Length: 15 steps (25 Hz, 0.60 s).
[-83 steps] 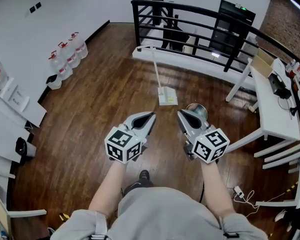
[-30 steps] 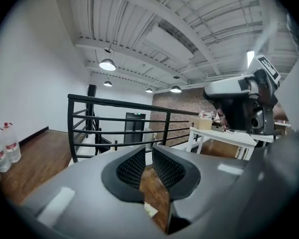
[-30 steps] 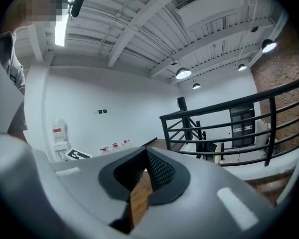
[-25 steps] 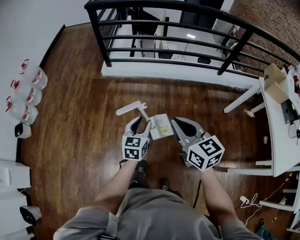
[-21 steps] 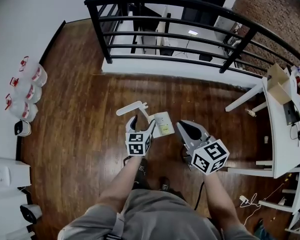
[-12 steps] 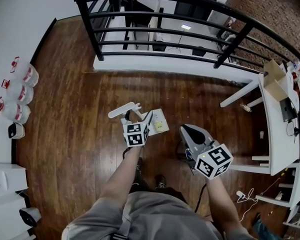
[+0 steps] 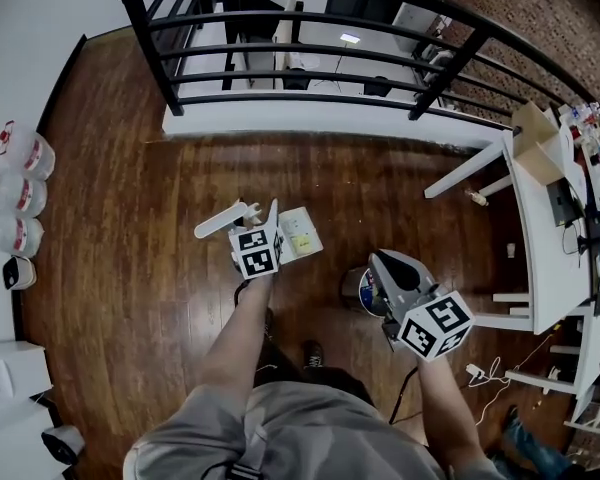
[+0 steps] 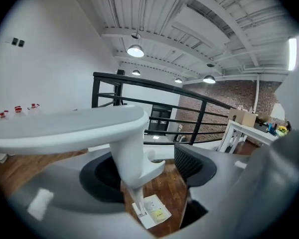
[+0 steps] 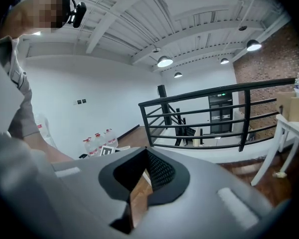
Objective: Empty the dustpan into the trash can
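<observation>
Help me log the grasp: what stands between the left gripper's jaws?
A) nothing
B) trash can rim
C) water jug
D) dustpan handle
D: the jaws of the left gripper have just been closing, and the white dustpan handle stands between them.

The dustpan [image 7: 302,234] stood on the floor [image 7: 160,298] at twelve o'clock from the person's shoe [image 7: 310,353], with the trash can [image 7: 352,288] near it at its four o'clock. The railing [image 7: 280,43] ran across at twelve o'clock, well beyond both. The water bottles [image 7: 20,193] sat by the wall at nine o'clock, and the surface [image 7: 540,238] stood at three o'clock, a cardboard box [image 7: 536,133] on its far end.
</observation>
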Tool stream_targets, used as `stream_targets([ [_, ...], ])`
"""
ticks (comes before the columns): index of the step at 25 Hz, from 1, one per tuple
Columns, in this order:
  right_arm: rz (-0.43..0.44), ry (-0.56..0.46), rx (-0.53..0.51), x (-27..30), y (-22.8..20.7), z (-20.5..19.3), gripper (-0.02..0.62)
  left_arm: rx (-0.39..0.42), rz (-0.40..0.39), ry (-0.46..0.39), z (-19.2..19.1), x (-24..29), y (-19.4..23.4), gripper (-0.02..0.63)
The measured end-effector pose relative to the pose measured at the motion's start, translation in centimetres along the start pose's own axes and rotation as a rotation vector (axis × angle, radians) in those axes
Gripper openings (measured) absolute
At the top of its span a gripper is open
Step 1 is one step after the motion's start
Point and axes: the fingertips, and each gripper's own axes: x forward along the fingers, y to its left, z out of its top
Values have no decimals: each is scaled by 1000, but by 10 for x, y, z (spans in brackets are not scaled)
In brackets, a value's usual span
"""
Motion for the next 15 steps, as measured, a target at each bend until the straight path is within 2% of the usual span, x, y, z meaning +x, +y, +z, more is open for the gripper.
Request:
stream_targets([
  [3, -22, -1, 6, -5, -6, -1, 0, 22, 13, 4, 1, 3, 3, 199],
  [10, -39, -1, 18, -7, -11, -4, 0, 29, -4, 31, 2, 3, 9, 209],
  [15, -53, -14, 20, -9, -13, -1, 0, 100, -72, 15, 17, -3, 3, 209],
])
